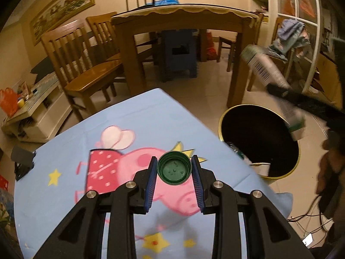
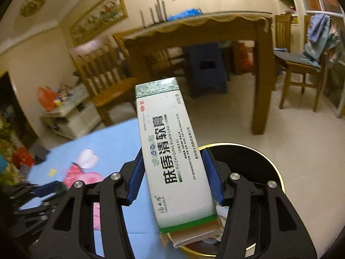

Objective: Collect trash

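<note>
I hold a green bottle cap (image 1: pixel 174 171), open side toward me, pinched in my left gripper (image 1: pixel 174 180) above the blue cartoon cloth. My right gripper (image 2: pixel 175 174) clamps a long white ointment box (image 2: pixel 172 151) with green ends, tilted over the black, gold-rimmed bin (image 1: pixel 259 138), which already holds some trash.

I see my left gripper (image 1: pixel 174 169) over the bench (image 1: pixel 120 120) with a cap (image 1: pixel 174 171) between its fingers, the bin (image 1: pixel 258 146) to its right, my right gripper (image 2: pixel 172 172) above that with a box (image 2: pixel 170 142).
</note>
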A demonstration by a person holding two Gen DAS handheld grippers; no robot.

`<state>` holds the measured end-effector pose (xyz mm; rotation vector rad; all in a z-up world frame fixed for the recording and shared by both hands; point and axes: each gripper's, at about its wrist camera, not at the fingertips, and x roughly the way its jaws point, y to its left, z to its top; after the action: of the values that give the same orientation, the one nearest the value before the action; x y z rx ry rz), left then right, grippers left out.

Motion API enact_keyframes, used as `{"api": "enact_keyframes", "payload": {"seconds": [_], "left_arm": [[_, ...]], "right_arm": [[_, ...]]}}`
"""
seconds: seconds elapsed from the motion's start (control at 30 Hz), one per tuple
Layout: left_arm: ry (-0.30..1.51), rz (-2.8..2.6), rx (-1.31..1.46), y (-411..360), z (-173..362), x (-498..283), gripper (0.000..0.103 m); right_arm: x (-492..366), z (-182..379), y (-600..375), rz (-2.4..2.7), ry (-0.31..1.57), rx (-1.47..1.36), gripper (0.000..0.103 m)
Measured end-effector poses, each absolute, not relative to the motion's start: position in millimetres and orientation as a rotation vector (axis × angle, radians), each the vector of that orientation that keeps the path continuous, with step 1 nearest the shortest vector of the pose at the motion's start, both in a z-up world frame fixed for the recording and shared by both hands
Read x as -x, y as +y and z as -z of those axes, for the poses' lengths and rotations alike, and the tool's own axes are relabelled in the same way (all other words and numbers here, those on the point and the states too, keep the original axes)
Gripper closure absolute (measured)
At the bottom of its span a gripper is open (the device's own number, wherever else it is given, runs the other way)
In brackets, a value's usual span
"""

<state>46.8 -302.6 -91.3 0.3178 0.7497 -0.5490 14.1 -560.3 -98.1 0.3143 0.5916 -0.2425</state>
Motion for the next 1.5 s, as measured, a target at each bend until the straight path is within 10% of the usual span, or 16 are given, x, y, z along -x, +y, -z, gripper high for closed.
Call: {"api": "enact_keyframes", "payload": {"seconds": [0.07,1.0,1.17,1.5], "left_arm": [[0.748,0.562,-0.33,-313,92,-43,0.074],[0.749,0.774,-0.438,-487,97,-52,0.073],[0.762,0.797,-0.427,-499,105,-54,0.021],[0.797,0.771,-0.382,-427,105,-52,0.013]], "right_arm": [[-24,115,-570,0.3,0.647,-0.323,0.026],[167,40,-662,0.589,0.026,-0.562,0.009],[173,37,-662,0.596,0.018,-0.559,0.007],[132,41,-641,0.537,0.133,-0.516,0.006]]}}
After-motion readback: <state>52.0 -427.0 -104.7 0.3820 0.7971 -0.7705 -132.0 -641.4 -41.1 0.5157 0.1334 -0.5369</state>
